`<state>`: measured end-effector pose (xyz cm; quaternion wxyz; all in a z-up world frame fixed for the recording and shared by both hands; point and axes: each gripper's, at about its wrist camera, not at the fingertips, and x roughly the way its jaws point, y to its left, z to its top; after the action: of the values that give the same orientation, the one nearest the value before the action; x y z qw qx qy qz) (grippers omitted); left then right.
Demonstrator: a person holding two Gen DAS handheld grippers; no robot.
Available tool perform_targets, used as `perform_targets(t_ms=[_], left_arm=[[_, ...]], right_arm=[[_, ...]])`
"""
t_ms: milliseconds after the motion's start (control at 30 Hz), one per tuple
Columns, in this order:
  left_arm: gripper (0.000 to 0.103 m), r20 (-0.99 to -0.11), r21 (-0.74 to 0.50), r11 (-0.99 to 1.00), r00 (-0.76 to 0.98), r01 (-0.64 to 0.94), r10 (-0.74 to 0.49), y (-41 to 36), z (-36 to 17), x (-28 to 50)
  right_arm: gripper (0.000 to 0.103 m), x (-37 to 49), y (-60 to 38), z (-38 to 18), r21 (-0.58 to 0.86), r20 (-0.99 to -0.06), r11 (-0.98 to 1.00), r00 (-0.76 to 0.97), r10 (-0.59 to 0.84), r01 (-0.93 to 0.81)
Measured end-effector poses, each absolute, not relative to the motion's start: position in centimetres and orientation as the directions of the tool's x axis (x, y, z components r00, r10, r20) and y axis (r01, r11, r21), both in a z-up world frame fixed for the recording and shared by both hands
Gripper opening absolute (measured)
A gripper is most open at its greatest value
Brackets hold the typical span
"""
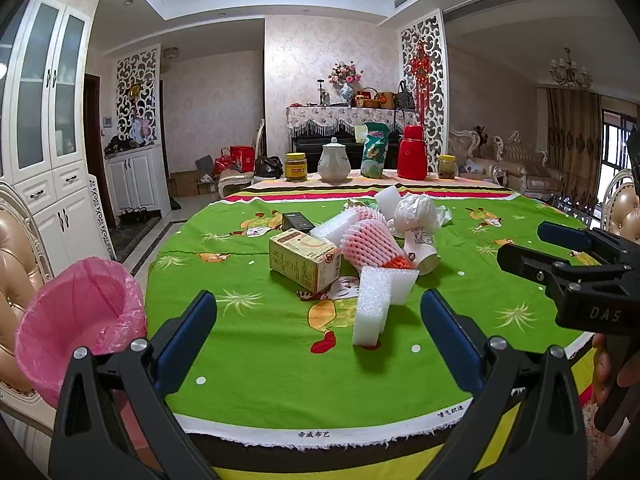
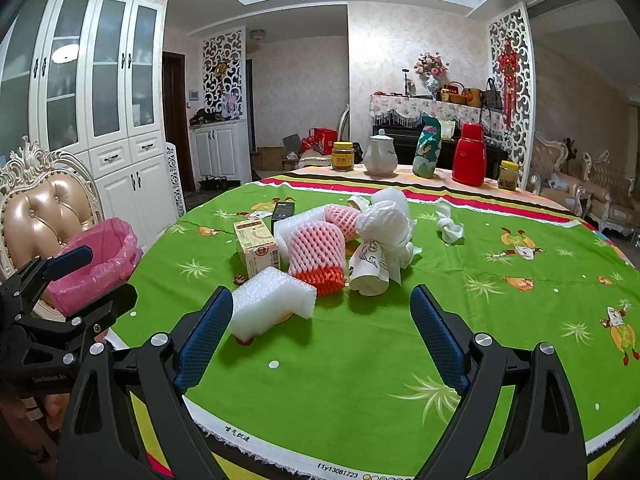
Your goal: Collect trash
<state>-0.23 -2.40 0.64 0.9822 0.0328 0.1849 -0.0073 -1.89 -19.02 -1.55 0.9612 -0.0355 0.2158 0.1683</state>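
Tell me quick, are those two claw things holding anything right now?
Left gripper: open, holding nothing.
Right gripper: open, holding nothing.

Bare green tablecloth (image 2: pixel 340 380) lies open up to the white foam block (image 2: pixel 272 304).

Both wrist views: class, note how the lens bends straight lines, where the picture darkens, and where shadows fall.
Left wrist view: the cabinet bows inward, corners go black, and the foam block casts a soft shadow on the green tablecloth. Right wrist view: the ceiling moulding curves, edges darken, and a ceiling light glares off the cabinet glass; the open right gripper looks sharp.
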Motion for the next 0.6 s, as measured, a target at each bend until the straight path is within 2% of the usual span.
perform_targets(t_ms=[400, 600], left_arm=[[0.099, -0.387, 0.057, 0.998, 0.922, 0.028, -0.004, -2.39, 0.7, -0.1], [0.099, -0.385, 0.065, 0.997, 0.923, 0.028, -0.001, -2.51, 0.81, -0.13]], right_arm=[[0.085, -2.01, -19.05, -1.51, 0.025, -0.42, 0.939, 0.849, 0.32, -0.342], [0.085, -2.03, -18.74, -1.5, -0.027, -0.436, 0.939, 0.85, 0.297, -0.342]])
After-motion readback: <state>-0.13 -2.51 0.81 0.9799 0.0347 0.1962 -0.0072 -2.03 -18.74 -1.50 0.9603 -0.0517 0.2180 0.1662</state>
